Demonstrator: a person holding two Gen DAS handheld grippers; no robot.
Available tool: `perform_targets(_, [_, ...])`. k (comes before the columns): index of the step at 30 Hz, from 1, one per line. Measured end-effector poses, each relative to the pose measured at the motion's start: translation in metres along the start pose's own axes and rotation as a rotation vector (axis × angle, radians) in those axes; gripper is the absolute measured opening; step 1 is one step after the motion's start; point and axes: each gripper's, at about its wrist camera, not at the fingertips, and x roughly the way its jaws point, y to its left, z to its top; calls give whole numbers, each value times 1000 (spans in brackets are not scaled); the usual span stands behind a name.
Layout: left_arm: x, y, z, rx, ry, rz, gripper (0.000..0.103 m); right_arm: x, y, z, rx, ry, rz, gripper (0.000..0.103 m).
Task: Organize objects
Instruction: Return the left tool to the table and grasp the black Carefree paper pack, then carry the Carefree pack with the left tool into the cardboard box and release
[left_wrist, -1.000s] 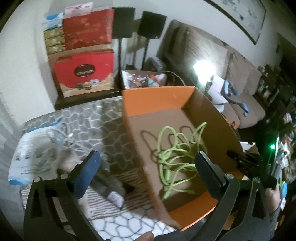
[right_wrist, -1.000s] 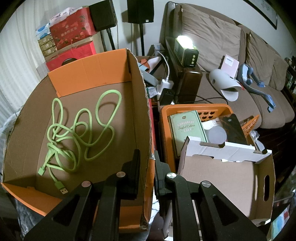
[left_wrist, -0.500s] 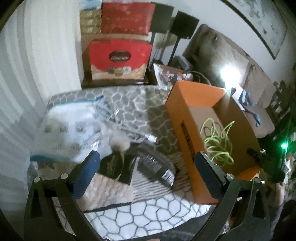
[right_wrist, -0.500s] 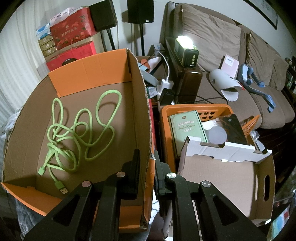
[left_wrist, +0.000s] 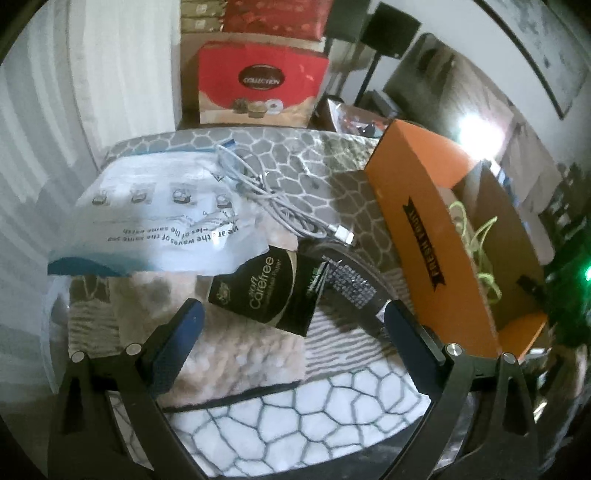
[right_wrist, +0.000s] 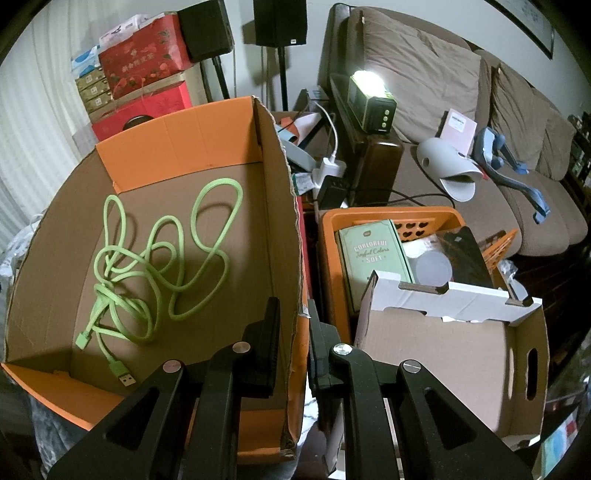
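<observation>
The right gripper (right_wrist: 291, 347) pinches the side wall of the orange box (left_wrist: 424, 236) lettered "FRESH FRUIT", at the table's right edge, a green cable (right_wrist: 159, 266) inside. The left gripper (left_wrist: 291, 325), spread wide, hovers over a black "soft Carefree" packet (left_wrist: 266, 291) mid-table.

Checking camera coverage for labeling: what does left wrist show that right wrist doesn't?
Left wrist only: the white cable, the black Carefree pack and the white printed bag on the patterned cloth, with the open left gripper above them. Right wrist only: the orange crate, the white-rimmed carton, the sofa, and the right gripper clamped on the box wall. Both: the orange cardboard box holding the green cable.
</observation>
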Motion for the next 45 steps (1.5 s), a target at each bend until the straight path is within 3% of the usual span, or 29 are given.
perform_targets(20, [39,26,-2,55,-34,-118,98,0,0,-1,0,-1,0,11])
perform_targets(22, [42,26,-4,57,-32,-131,92,0,0,-1,0,-1,-1,11])
perform_targets(24, [42,25,-5,68,-38,-123,75,0,0,-1,0,-1,-1,11])
perform_targets(25, [43,24,-6,74,-38,-116,75,0,0,-1,1,-1,-1,11])
perform_targets(34, [25,11,-13,116,-86,-114,74,0,0,-1,1,-2,0,11])
perform_targets(45, [-14,-29,-8,151,-133,-173,74,0,0,-1,1,-2,0,11])
